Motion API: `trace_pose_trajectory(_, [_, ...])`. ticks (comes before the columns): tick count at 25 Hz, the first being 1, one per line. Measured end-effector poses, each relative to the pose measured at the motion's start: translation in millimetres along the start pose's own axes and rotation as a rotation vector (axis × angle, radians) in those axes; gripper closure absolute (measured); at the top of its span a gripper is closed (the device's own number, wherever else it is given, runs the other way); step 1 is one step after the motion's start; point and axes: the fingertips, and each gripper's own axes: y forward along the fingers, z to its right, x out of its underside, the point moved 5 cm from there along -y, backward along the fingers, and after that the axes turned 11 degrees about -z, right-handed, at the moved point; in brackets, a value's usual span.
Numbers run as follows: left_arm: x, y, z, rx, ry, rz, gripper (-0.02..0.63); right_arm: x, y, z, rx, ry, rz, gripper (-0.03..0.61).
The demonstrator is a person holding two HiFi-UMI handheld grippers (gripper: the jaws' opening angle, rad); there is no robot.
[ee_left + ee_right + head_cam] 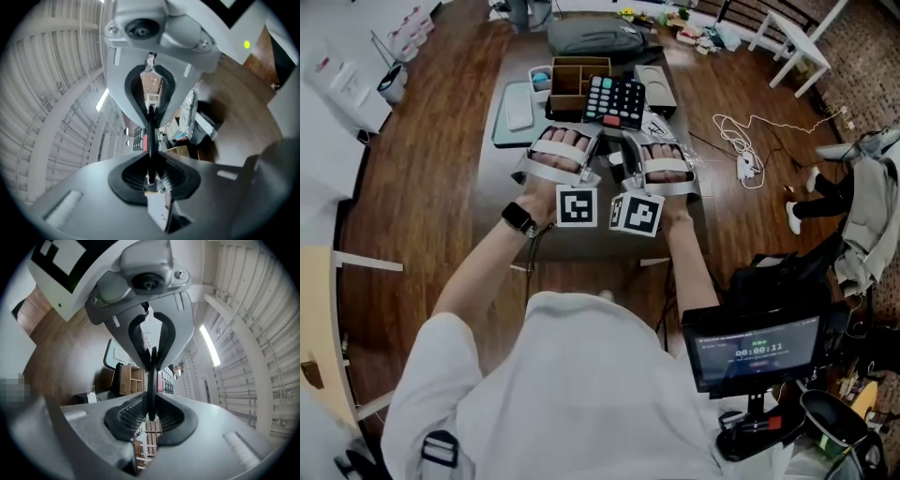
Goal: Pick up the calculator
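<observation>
While both my grippers point almost level ahead of me, each is clenched on the calculator (614, 101). It hangs in the air between them, above the table (591, 246). The fingers of my left gripper (151, 136) pinch its left side, and those of my right gripper (152, 380) pinch its right side. In each gripper view the calculator appears as a thin dark slab seen edge-on, squeezed between the ribbed pads. Its keys stretch away beyond the fingertips. A wooden organiser (572, 80) sits on the table beyond and below my left fingertips. I judge the lift to be under way. Doing it well calls for equal pressure in both grips, both hands rising at one pace, and no twisting. The pads hold only a narrow margin, so the slab could pivot or slip.
</observation>
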Motion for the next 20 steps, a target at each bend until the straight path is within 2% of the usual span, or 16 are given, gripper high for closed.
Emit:
trace_pose_trajectory(8, [4.9, 0.1, -1.9, 0.013, 0.004, -0.01, 0.552, -4.4, 1.7, 5.3, 0.009, -0.019, 0.018, 0.526])
trace_pose_trajectory(13, [8.4, -9.9, -2.4, 0.015, -0.049, 0.015, 0.552, -12.8, -5.2, 2.2, -0.005, -0.021, 0.027, 0.526])
trace_pose_trajectory(18, [23.0, -19.5, -3.3, -0.001, -0.017, 0.0, 0.552, -26.0, -13.8, 2.1, -0.007, -0.018, 0.034, 0.526])
trace_pose_trajectory(20, [28.0, -23.5, 0.6, 0.019, -0.005, -0.001, 0.552, -31.0, -17.4, 1.5, -0.009, -0.017, 0.028, 0.525])
